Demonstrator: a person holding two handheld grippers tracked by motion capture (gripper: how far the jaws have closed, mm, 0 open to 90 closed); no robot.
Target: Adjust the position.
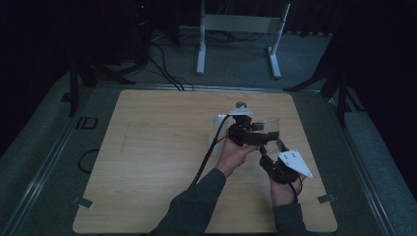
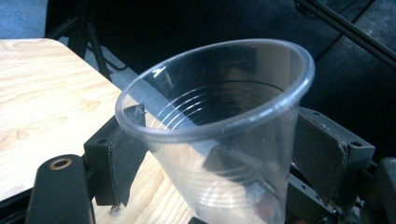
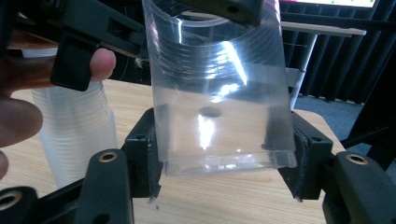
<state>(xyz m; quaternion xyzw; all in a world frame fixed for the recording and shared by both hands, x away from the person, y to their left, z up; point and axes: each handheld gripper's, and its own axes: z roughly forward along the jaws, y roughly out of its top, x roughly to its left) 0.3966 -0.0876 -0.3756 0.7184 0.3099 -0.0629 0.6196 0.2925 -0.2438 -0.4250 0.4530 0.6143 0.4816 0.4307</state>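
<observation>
Just right of the stack of cups [image 3: 77,135], a single clear cup [image 3: 219,93] hangs in the air between my two tools, above the table [image 1: 147,162] and clear of its wood. I have the left gripper [image 2: 219,154] clamped across the cup's upper wall, just under the rim. Its pads sit on either side so the thin plastic is carried without the mouth being crushed. From the right gripper view that tool reaches in from the stack's side, with the fingers [image 3: 100,60] of my left hand curled round its body.

The right gripper [image 3: 224,158] comes up from below, on the side of the cup away from the stack. Its jaws bracket the narrow base, and both pads look to lie against the plastic there, so I read it as a light grip on the bottom. I cannot swear to how hard it presses. I judge the two-handed hold is there to steady a flimsy, slippery thing: one tool fixes the top and the other the bottom. That would let the cup be turned or passed across without buckling.

The stack itself stands upright on the table, untouched, close enough to return to for the next cup.
</observation>
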